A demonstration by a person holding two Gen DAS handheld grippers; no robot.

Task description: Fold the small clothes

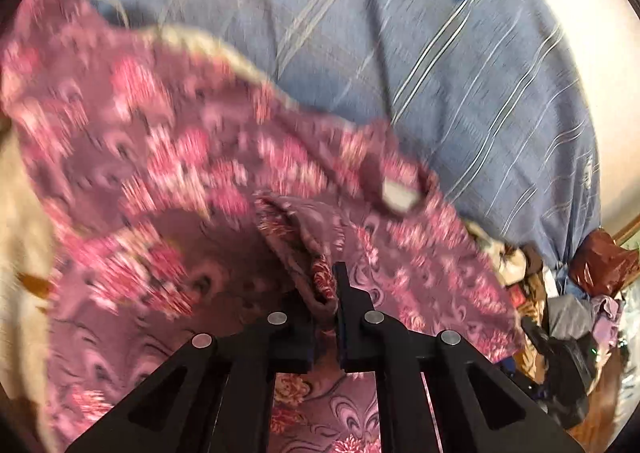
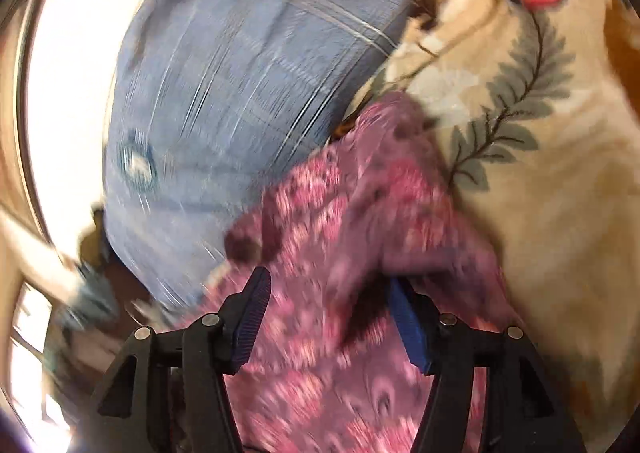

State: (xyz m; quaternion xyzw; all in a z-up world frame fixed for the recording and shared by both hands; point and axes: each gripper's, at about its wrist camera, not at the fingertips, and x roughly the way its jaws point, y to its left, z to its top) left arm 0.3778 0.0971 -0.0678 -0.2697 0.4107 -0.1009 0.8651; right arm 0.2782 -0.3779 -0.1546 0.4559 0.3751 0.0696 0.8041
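Observation:
A small purple garment with a pink floral print (image 1: 192, 157) lies rumpled on a blue striped bed sheet (image 1: 460, 65). My left gripper (image 1: 326, 293) is shut on a bunched fold of this garment. In the right wrist view the same garment (image 2: 360, 221) spreads between and under the fingers. My right gripper (image 2: 332, 293) is open, its jaws wide apart, with cloth lying between them. Both views are blurred by motion.
A cream blanket with a green leaf print (image 2: 532, 125) lies to the right of the garment and shows at the left edge in the left wrist view (image 1: 20, 237). A heap of clothes and bags (image 1: 568, 301) sits past the bed's edge.

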